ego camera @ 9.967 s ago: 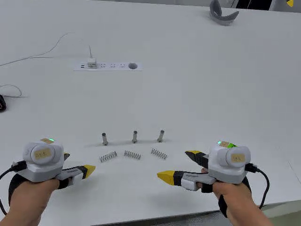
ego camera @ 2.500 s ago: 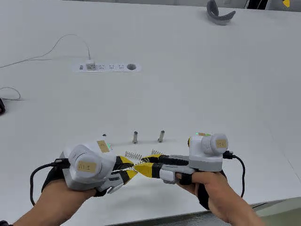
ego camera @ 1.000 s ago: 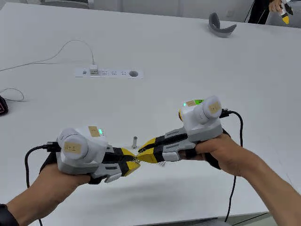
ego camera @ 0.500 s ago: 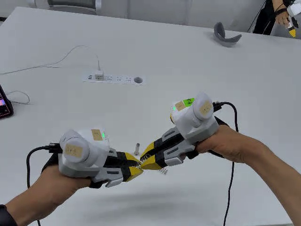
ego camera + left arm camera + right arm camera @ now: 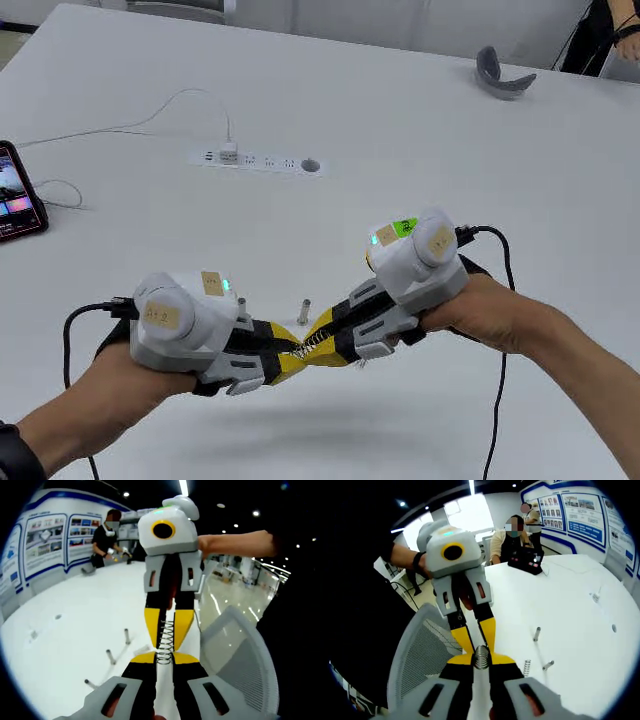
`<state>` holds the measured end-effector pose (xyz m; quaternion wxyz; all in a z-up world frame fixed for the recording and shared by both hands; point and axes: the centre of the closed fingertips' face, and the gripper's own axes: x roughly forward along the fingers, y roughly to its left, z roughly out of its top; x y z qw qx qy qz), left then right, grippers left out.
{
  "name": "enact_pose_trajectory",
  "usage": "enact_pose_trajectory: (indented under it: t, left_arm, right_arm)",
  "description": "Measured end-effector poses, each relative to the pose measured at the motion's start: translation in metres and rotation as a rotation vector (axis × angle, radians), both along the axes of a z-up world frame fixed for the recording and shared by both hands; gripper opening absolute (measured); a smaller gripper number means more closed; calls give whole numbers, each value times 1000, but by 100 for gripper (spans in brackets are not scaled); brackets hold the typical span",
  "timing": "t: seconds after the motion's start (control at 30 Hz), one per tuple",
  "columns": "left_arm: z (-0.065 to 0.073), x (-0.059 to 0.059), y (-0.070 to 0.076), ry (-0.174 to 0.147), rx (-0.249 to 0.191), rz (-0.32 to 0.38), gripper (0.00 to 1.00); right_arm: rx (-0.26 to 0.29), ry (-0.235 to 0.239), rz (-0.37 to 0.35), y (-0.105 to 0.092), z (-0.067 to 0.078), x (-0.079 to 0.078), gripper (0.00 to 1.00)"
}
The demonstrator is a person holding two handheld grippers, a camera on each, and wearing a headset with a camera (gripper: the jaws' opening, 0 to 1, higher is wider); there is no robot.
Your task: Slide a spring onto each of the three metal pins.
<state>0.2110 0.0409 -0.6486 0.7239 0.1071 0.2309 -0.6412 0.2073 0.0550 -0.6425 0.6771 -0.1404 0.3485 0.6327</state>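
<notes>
Tip-to-tip pose, low and central in the head view: the left gripper [image 5: 287,358], gripped by the left hand [image 5: 118,385] with its forearm entering from the lower left, points rightward. The right gripper [image 5: 327,345], gripped by the right hand [image 5: 482,312] with its forearm entering from the lower right, slopes down and leftward to meet it. Each gripper's yellow-tipped jaws stand nearly together, pinching one end of a single spring [image 5: 311,346] that spans the short gap between them, and in each gripper view the opposite gripper faces the camera head-on.
</notes>
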Motion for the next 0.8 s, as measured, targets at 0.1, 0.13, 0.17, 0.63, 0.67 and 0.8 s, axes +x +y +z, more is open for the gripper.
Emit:
enact_pose_trajectory:
  t: [0.1, 0.13, 0.17, 0.63, 0.67, 0.8]
  left_arm:
    - [-1, 1, 2, 6, -3, 14, 11]
    - [-2, 1, 3, 6, -3, 21, 12]
    - [-2, 1, 4, 8, -2, 25, 12]
    - [-16, 16, 40, 23, 19, 175, 25]
    - [-17, 17, 43, 22, 20, 187, 26]
    - [-19, 22, 55, 20, 26, 234, 29]
  right_arm:
    - [0, 0, -5, 1, -1, 1, 12]
    - [1, -2, -8, 2, -1, 1, 12]
    - [1, -2, -9, 2, -1, 2, 12]
    - [-13, -10, -39, -3, -6, 10, 12]
    - [-16, -12, -42, -4, -7, 11, 12]
    - [-38, -17, -57, -7, -13, 16, 12]
